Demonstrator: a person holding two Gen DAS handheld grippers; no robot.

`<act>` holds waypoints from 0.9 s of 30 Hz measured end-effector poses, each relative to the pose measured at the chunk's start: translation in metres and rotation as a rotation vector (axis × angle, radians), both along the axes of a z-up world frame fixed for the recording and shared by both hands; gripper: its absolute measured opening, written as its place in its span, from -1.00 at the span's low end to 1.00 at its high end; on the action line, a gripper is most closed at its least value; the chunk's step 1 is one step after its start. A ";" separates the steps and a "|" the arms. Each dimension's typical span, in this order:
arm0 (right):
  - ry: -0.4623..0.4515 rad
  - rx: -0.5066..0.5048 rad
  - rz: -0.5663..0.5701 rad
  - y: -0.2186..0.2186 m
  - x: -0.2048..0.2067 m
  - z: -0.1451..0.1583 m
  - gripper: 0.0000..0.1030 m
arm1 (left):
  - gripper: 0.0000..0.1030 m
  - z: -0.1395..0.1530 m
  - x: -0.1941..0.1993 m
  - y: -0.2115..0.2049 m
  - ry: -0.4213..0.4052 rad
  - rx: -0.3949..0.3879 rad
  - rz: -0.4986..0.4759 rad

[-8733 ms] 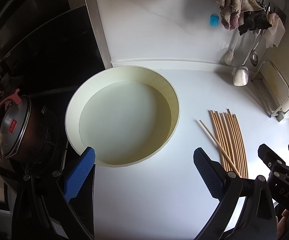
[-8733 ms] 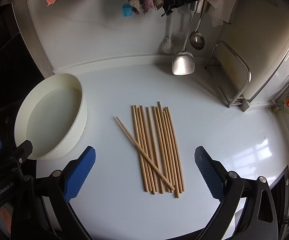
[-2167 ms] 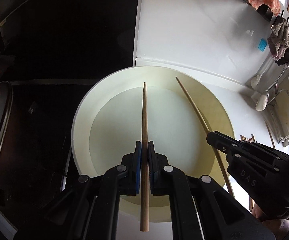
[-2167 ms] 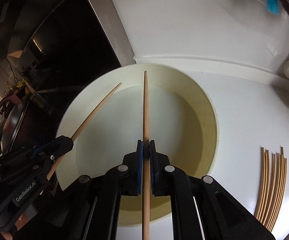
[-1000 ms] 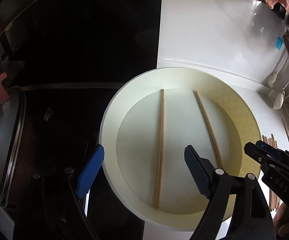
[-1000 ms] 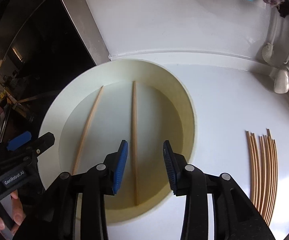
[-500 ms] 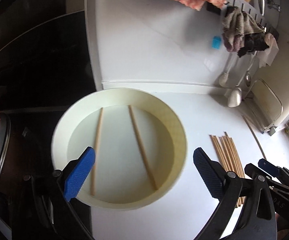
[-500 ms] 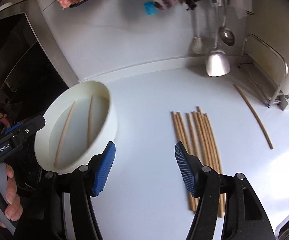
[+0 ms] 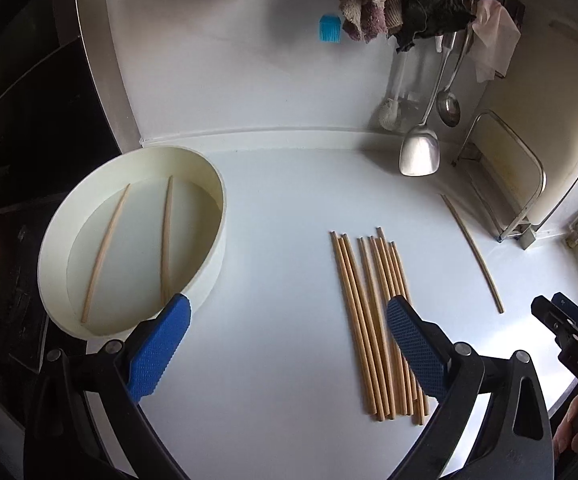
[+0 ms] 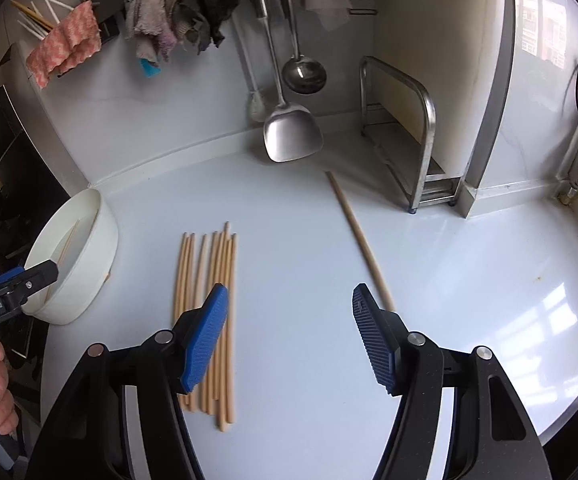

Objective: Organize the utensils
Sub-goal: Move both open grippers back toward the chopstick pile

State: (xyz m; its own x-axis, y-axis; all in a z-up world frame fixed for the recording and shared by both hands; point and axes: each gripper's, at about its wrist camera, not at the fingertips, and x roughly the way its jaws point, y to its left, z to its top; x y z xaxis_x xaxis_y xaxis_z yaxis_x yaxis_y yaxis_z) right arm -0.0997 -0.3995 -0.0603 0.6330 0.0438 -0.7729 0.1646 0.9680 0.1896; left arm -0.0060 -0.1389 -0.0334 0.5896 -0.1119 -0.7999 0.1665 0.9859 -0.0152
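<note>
We hold our left gripper low over the white counter, its blue pads spread wide with nothing between them; our right gripper hovers likewise, spread and empty. Just beyond the left gripper's right pad lies the bundle of chopsticks, pale wood, side by side and roughly parallel. One stray chopstick lies apart to their right, angled toward the metal rack. Farther left sits the round white basin, holding two chopsticks lying apart on its bottom. A steel spatula hangs at the back wall.
</note>
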 end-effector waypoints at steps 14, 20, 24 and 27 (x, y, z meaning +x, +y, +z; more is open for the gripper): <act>0.034 0.008 -0.028 -0.049 0.040 -0.071 0.21 | 0.88 -0.080 0.015 -0.032 0.049 0.085 0.051; -0.002 0.000 -0.025 -0.046 0.053 -0.082 0.21 | 0.88 -0.118 0.025 -0.034 0.095 0.092 0.052; -0.008 0.012 -0.041 -0.048 0.057 -0.082 0.21 | 0.88 -0.133 0.030 -0.037 0.132 0.097 0.049; -0.012 0.001 -0.041 -0.048 0.059 -0.080 0.21 | 0.88 -0.137 0.031 -0.037 0.141 0.087 0.041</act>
